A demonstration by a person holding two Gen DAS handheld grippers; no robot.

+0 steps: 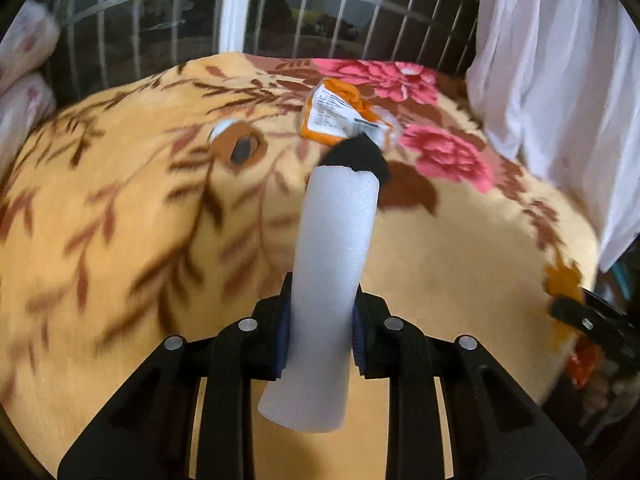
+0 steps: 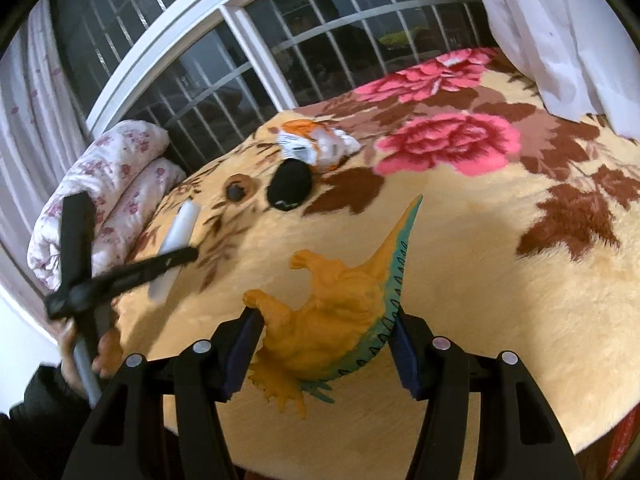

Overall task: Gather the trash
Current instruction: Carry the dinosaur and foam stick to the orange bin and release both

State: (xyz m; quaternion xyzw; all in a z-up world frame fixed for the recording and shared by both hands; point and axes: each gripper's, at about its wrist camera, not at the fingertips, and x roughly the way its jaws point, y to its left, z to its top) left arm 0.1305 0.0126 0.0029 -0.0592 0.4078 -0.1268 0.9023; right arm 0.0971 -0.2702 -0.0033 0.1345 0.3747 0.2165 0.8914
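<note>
In my left gripper I have the white foam tube pinched across its middle, jaws drawn in close on both its sides, the tube standing up and away from me with a good length above the pads and a short stub below. Foam gives, so I judge the hold softer than it looks; a quick swing could let the tube pivot or slide out, and the long upper end could catch on something as I carry it. My right gripper stands about half open around the orange toy dinosaur, one pad against the spined back, the other by a foreleg. That shape is lumpy and uneven, so the pads bear on small spots; I think it could twist or drop back onto the blanket. Its tail sticks out ahead and could snag the plush. Farther on, still lying on the blanket, is a black sock-like piece, and just beyond it, touching or nearly so, the crumpled orange and white wrapper. With both grippers full I cannot take those yet, and reaching over them with a load risks knocking them about. No bin shows in either view, so I cannot tell where this goes. Beyond stands the barred window.
</note>
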